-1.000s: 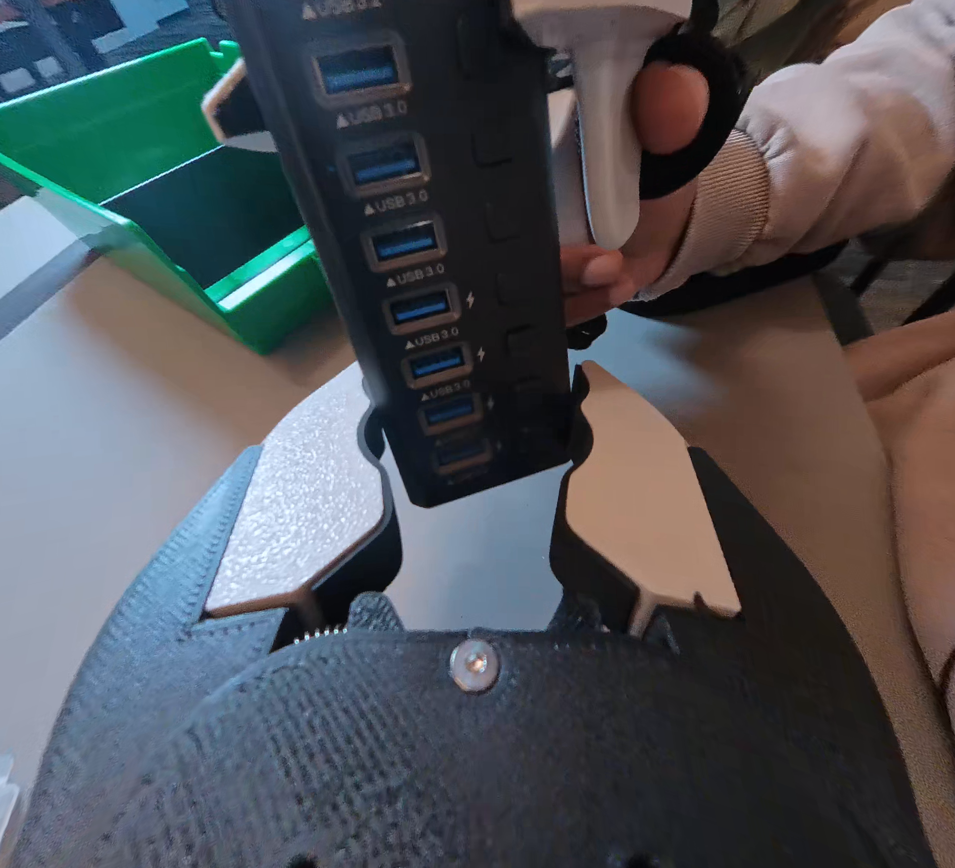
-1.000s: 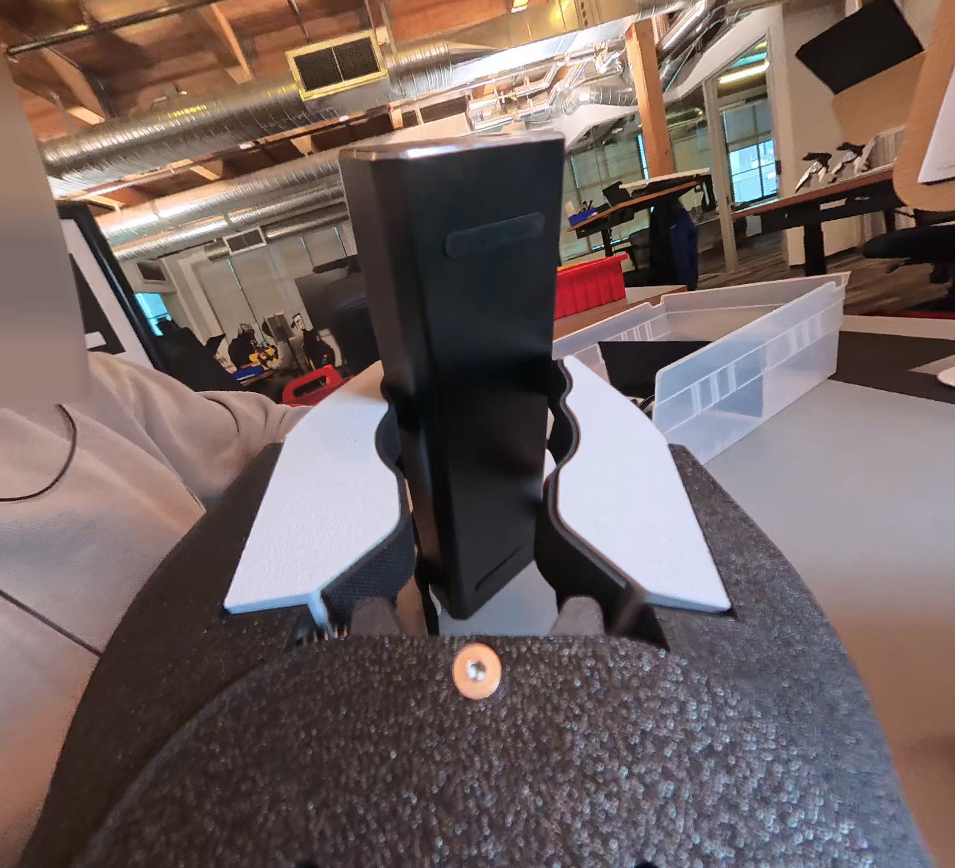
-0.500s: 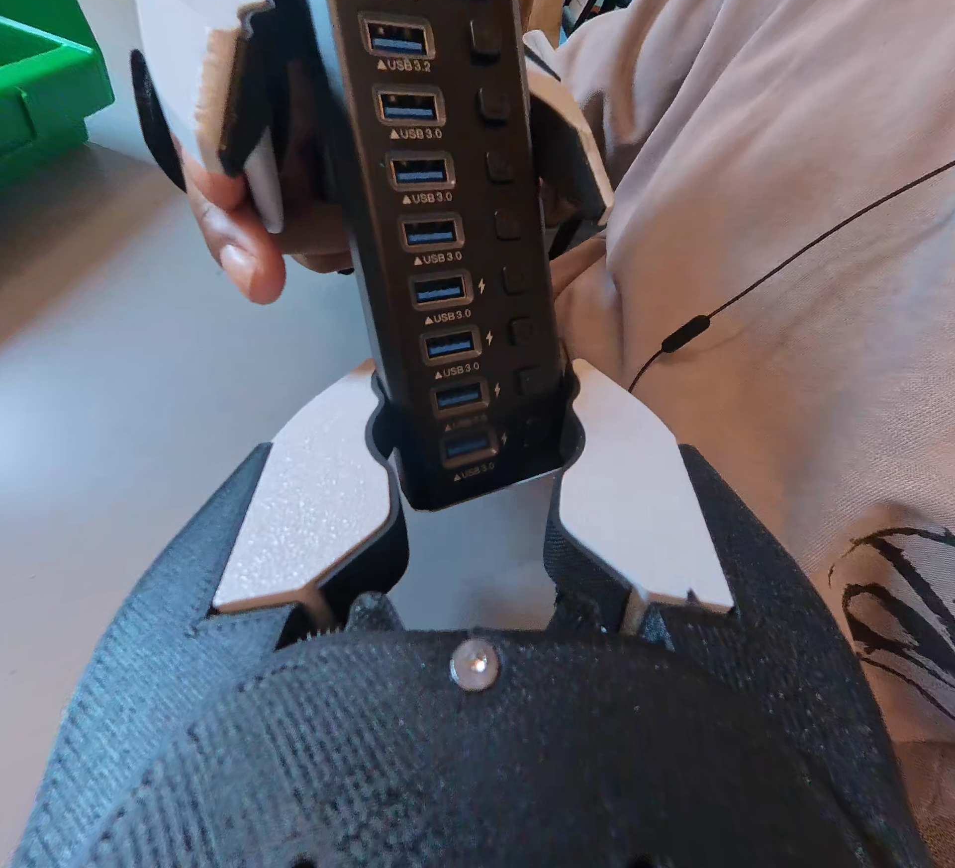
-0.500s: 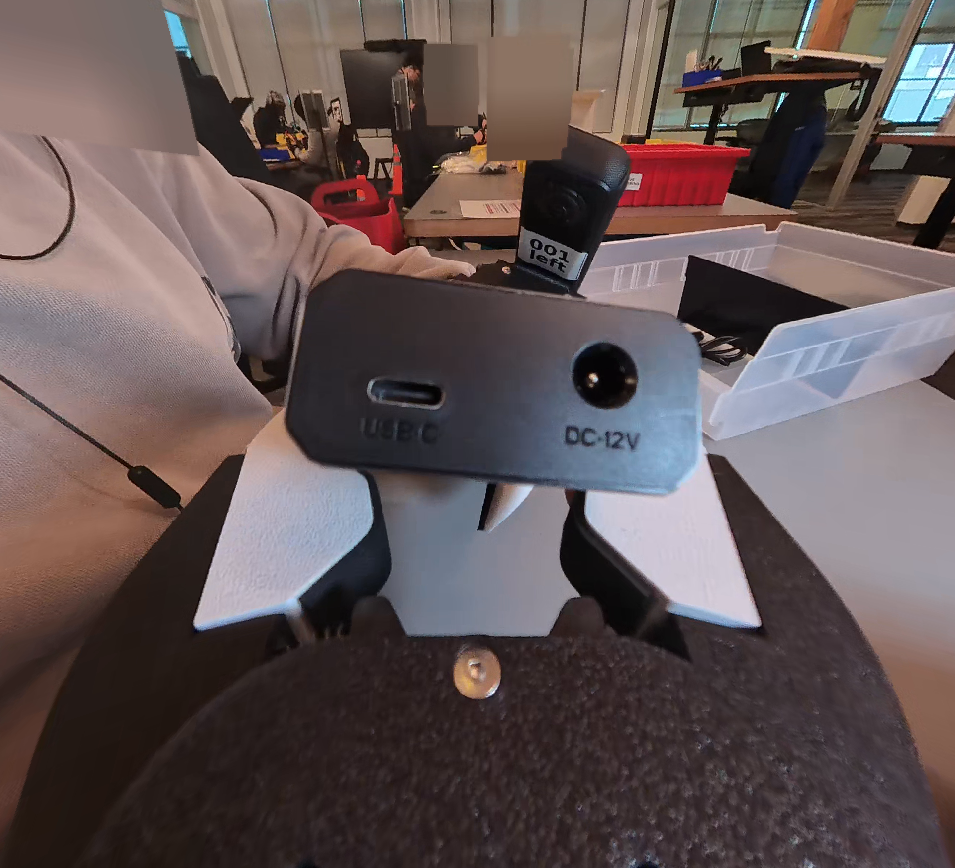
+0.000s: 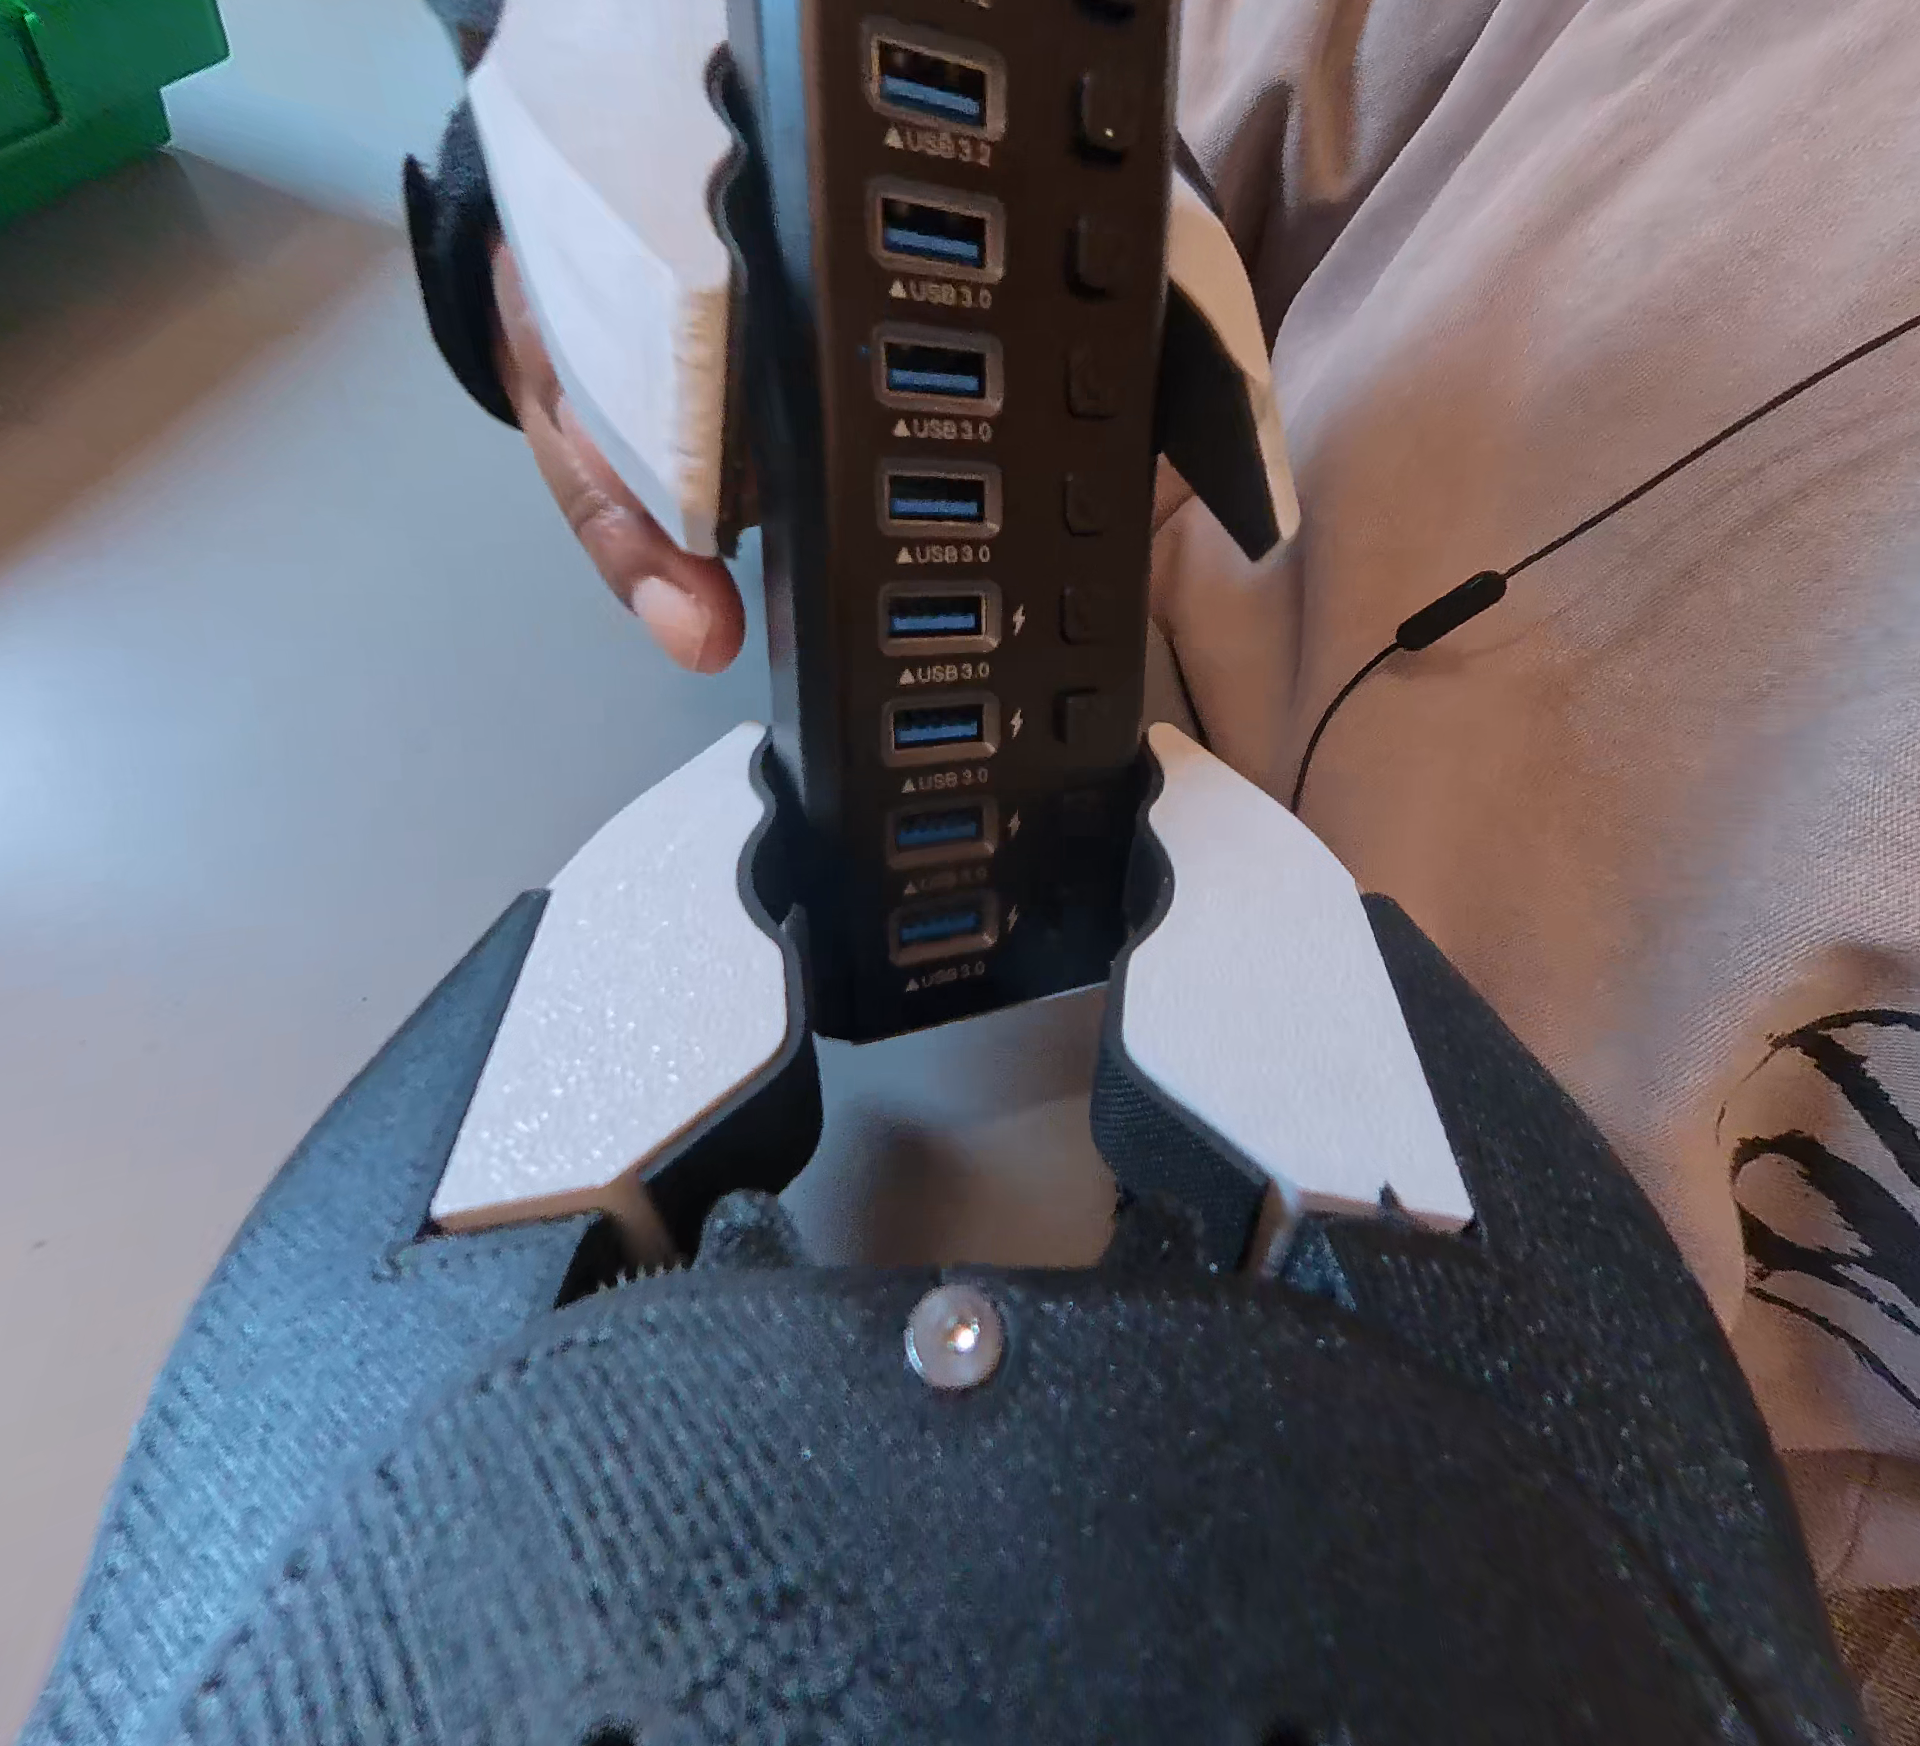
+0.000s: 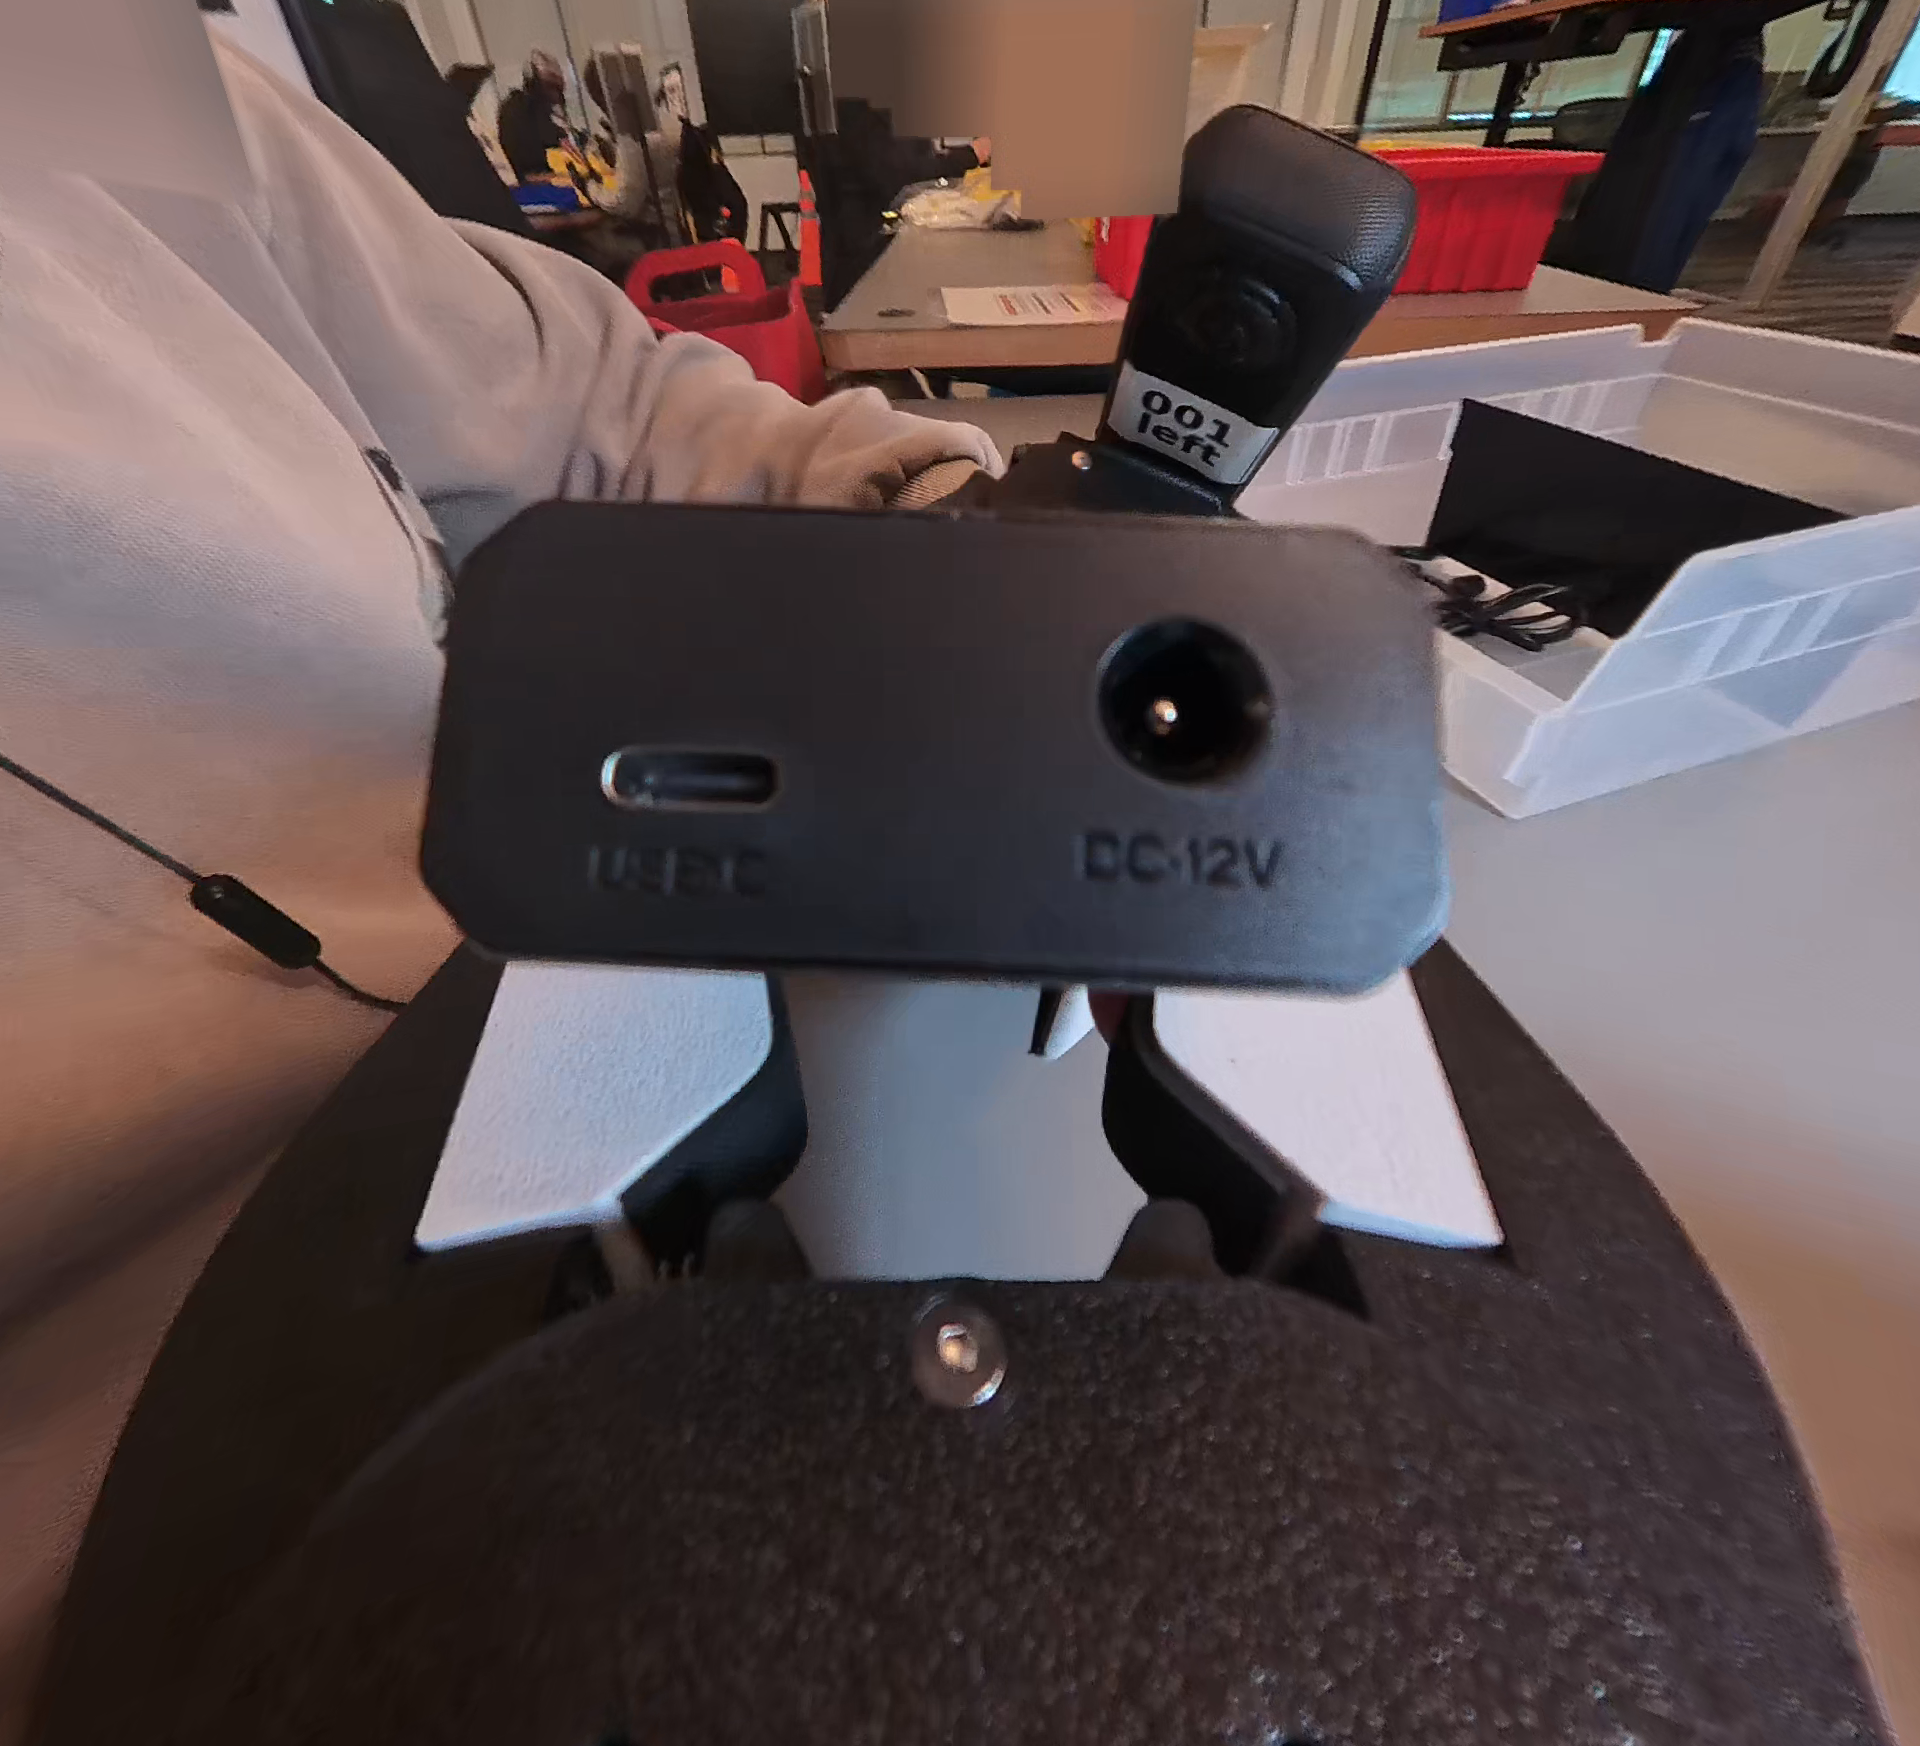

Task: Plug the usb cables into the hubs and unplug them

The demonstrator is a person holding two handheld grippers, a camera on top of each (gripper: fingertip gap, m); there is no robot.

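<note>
A long black USB hub with a row of blue ports and side buttons is held in the air between both grippers. My left gripper is shut on the hub's near end, its white fingers pressing both sides. My right gripper's fingers flank the hub farther up its length in the left wrist view. In the right wrist view the hub's end face, with a small slot port and a round socket, hides the tips of my right gripper. The left gripper's black handle shows behind it. No cable is plugged in.
A green bin stands at the far left on the grey table. A clear plastic bin holds black cables to the right. The person's beige sweatshirt, with a thin black cord, is close by.
The hub and both grippers swung from over the table towards the person's body. The right wrist view went from the hub's back to its end face. Both grips look the same width.
</note>
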